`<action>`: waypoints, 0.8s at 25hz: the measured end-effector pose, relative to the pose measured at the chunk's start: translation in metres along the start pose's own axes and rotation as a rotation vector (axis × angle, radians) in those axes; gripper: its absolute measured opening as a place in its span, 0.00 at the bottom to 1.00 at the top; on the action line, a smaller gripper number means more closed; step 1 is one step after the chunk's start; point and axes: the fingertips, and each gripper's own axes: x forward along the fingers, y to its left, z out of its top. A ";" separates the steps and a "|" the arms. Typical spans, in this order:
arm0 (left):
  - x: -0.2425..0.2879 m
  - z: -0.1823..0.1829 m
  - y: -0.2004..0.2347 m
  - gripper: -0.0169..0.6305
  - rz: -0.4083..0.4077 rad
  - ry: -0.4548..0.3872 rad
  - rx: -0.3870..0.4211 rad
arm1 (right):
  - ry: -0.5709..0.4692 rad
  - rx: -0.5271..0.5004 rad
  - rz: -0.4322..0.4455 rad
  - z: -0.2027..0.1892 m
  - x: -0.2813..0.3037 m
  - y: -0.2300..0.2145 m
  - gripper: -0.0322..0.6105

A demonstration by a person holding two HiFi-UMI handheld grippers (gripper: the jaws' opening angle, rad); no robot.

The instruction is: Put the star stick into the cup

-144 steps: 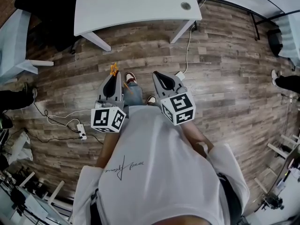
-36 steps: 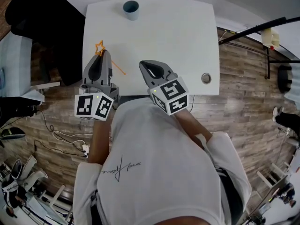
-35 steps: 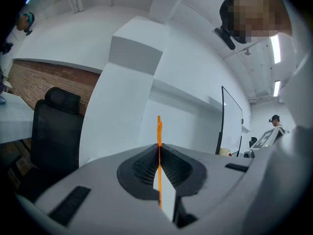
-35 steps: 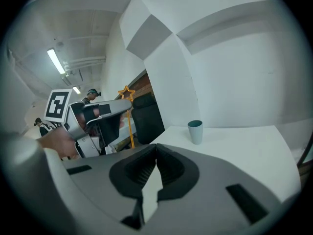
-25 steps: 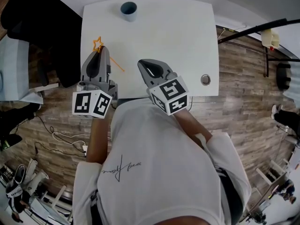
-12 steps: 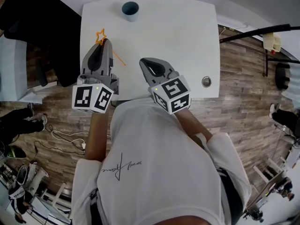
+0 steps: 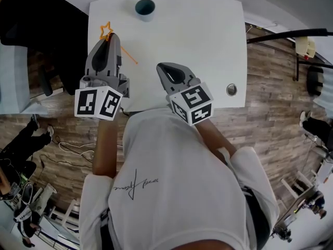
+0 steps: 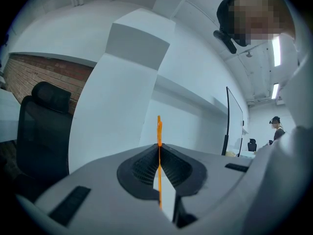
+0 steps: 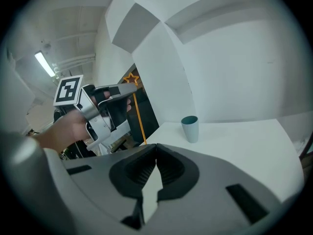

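Note:
An orange star stick, star point(image 7: 106, 30) topmost and thin shaft point(image 7: 129, 55) slanting right, is clamped in my left gripper point(image 7: 110, 37) above the left part of the white table point(image 7: 208, 35). The left gripper view shows the stick point(image 8: 159, 131) edge-on, pinched where the jaws meet point(image 8: 159, 148). A teal cup point(image 7: 145, 8) stands upright near the table's far edge, beyond and right of the star. My right gripper point(image 7: 162, 66) hovers over the near table edge, shut and empty. Its view shows the cup point(image 9: 190, 129), the star point(image 9: 131, 78) and the left gripper point(image 9: 133, 88).
A black office chair point(image 7: 47, 30) stands left of the table. There is a round cable hole point(image 7: 231, 89) near the table's front right corner. Wood floor lies around the table, with a black frame point(image 7: 291, 33) at the right and a person's legs point(image 7: 21, 139) at the far left.
My left gripper has carried the star stick further over the table toward the cup. The right gripper has hardly shifted.

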 end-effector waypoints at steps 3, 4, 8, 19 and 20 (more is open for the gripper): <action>0.011 0.000 0.000 0.05 0.000 0.000 -0.007 | 0.005 0.009 -0.005 -0.001 0.003 -0.008 0.06; 0.014 0.000 0.000 0.05 -0.001 -0.001 -0.011 | 0.006 0.015 -0.006 -0.002 0.004 -0.010 0.06; 0.024 0.001 -0.002 0.05 -0.010 -0.002 -0.018 | 0.014 0.038 -0.011 -0.005 0.006 -0.014 0.06; 0.042 0.009 0.009 0.05 -0.016 -0.015 -0.042 | 0.023 0.071 -0.022 -0.007 0.011 -0.018 0.06; 0.044 0.011 0.011 0.05 -0.015 -0.018 -0.044 | 0.024 0.072 -0.024 -0.007 0.012 -0.019 0.06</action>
